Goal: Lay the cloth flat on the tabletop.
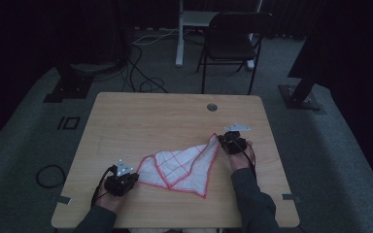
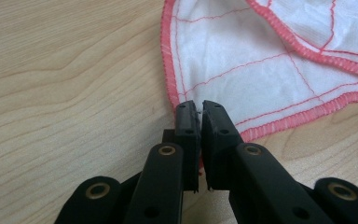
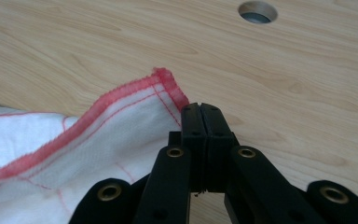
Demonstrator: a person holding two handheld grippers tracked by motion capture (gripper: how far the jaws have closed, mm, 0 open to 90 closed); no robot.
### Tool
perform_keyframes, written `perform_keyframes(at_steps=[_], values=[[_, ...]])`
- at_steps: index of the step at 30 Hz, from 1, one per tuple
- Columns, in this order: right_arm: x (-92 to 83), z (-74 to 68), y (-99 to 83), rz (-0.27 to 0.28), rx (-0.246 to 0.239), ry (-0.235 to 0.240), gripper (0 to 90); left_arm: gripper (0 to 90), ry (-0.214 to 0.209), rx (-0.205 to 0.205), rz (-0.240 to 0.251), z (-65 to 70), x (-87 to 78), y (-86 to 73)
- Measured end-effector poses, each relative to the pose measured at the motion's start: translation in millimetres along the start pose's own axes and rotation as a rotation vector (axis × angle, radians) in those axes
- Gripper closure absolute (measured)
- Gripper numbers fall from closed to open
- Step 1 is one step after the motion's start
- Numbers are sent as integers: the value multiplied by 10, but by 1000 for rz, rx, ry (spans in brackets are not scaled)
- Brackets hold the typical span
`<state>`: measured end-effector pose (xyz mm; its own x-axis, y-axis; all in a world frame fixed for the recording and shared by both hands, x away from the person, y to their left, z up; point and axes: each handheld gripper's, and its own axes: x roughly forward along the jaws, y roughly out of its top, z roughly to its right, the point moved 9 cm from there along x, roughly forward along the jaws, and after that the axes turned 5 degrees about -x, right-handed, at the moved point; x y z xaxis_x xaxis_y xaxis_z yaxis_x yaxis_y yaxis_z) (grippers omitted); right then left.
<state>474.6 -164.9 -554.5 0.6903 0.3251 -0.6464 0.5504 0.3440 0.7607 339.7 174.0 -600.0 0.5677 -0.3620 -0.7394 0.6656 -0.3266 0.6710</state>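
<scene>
A white cloth (image 1: 184, 165) with a red hem and red grid lines lies partly folded on the wooden table (image 1: 150, 116). My left gripper (image 1: 135, 175) is at the cloth's near left corner. In the left gripper view its jaws (image 2: 200, 106) are shut on the cloth's (image 2: 242, 60) hemmed edge, with red hem showing between them. My right gripper (image 1: 220, 140) is at the far right corner. In the right gripper view its jaws (image 3: 200, 108) are pressed together on the corner of the cloth (image 3: 98, 140), which rises slightly off the wood.
A round cable hole (image 1: 212, 107) (image 3: 258, 11) sits in the table beyond the right gripper. A dark folding chair (image 1: 233, 39) and cables lie on the floor past the far edge. Bare wood stretches left of and beyond the cloth.
</scene>
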Motion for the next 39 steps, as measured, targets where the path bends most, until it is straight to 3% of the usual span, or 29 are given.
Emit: perform_keyframes(at_steps=[6,12,19,24,26,39], values=[[15,0,-14,-4,12,7,866,837,5,-16,-5,3,0,6],[-28,-103,-50,-10,-44,23,790,772,-3,-15,-10,56,6,21],[-166,-271,-88,17,-78,50,756,737,-45,45,15,296,-21,120],[-208,-450,-183,9,-118,82,750,726,-77,70,35,455,-29,192],[-225,-559,-244,9,-132,100,750,725,-115,95,44,581,-14,244],[-330,-884,-505,-20,-178,194,728,693,-218,176,53,986,97,364]])
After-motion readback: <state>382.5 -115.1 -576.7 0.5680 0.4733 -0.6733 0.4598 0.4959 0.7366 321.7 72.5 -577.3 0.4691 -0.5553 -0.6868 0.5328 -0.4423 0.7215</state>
